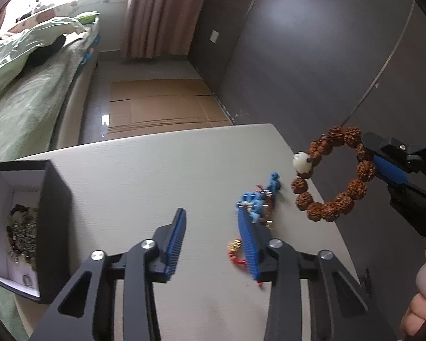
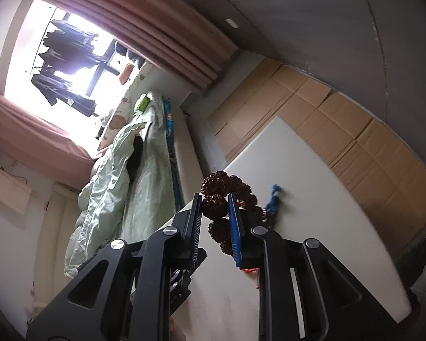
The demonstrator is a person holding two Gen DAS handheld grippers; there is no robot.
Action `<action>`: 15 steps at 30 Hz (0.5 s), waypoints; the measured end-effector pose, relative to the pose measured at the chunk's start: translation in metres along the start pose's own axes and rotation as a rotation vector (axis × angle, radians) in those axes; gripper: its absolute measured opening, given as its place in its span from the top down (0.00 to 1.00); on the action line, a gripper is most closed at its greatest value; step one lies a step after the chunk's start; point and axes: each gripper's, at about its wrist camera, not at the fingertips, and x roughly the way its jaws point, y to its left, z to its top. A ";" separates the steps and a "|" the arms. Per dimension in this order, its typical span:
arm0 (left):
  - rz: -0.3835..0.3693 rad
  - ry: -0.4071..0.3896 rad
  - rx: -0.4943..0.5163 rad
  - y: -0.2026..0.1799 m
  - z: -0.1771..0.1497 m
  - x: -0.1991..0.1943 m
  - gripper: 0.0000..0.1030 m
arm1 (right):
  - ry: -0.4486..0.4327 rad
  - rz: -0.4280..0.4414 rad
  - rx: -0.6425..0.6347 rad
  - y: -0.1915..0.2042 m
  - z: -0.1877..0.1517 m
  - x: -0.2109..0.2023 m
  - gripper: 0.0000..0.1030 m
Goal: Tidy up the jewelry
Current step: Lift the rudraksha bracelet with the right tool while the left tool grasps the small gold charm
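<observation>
My right gripper (image 2: pixel 214 199) is shut on a brown seed-bead bracelet (image 1: pixel 331 173) with one white bead, held in the air off the table's right edge; it also shows in the right wrist view (image 2: pixel 215 201). My left gripper (image 1: pixel 211 217) is open and empty, low over the white table (image 1: pixel 144 176). A blue bead piece (image 1: pixel 260 196) and a red and gold piece (image 1: pixel 235 251) lie by its right finger. An open black box (image 1: pixel 54 207) with several jewelry pieces inside stands at the table's left edge.
Flattened cardboard (image 1: pixel 162 105) lies on the floor beyond the table. A bed with green bedding (image 1: pixel 22 85) is at the left. A dark wall (image 1: pixel 312 56) runs along the right.
</observation>
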 end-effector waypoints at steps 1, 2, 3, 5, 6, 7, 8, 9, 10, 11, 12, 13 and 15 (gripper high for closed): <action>-0.009 0.005 0.002 -0.005 0.001 0.002 0.75 | 0.001 0.000 0.007 -0.003 0.001 -0.001 0.81; -0.022 0.012 0.000 -0.008 0.001 0.005 0.77 | 0.001 -0.001 0.013 -0.006 0.001 -0.003 0.81; -0.038 0.019 -0.004 -0.012 0.002 0.007 0.78 | -0.001 -0.005 0.022 -0.010 0.004 -0.005 0.81; -0.075 0.040 -0.013 -0.016 0.004 0.014 0.79 | -0.008 -0.006 0.037 -0.016 0.005 -0.010 0.81; -0.087 0.049 -0.018 -0.019 0.004 0.016 0.79 | -0.010 -0.005 0.043 -0.018 0.007 -0.012 0.81; -0.096 0.057 -0.024 -0.020 0.004 0.018 0.79 | -0.014 -0.005 0.050 -0.021 0.008 -0.015 0.81; -0.106 0.069 -0.035 -0.022 0.004 0.022 0.79 | -0.017 -0.004 0.055 -0.024 0.009 -0.016 0.81; -0.113 0.080 -0.049 -0.023 0.003 0.025 0.79 | -0.020 -0.004 0.062 -0.026 0.010 -0.018 0.81; -0.121 0.092 -0.065 -0.023 0.003 0.027 0.79 | -0.023 -0.002 0.068 -0.029 0.012 -0.020 0.81; -0.133 0.108 -0.089 -0.022 0.003 0.031 0.80 | -0.024 -0.001 0.071 -0.031 0.012 -0.022 0.81; -0.137 0.114 -0.099 -0.022 0.003 0.034 0.80 | -0.026 0.000 0.076 -0.033 0.013 -0.023 0.81; -0.138 0.120 -0.108 -0.023 0.004 0.036 0.80 | -0.027 0.001 0.079 -0.034 0.014 -0.024 0.81; -0.145 0.136 -0.128 -0.024 0.003 0.041 0.81 | -0.028 0.006 0.086 -0.036 0.014 -0.026 0.81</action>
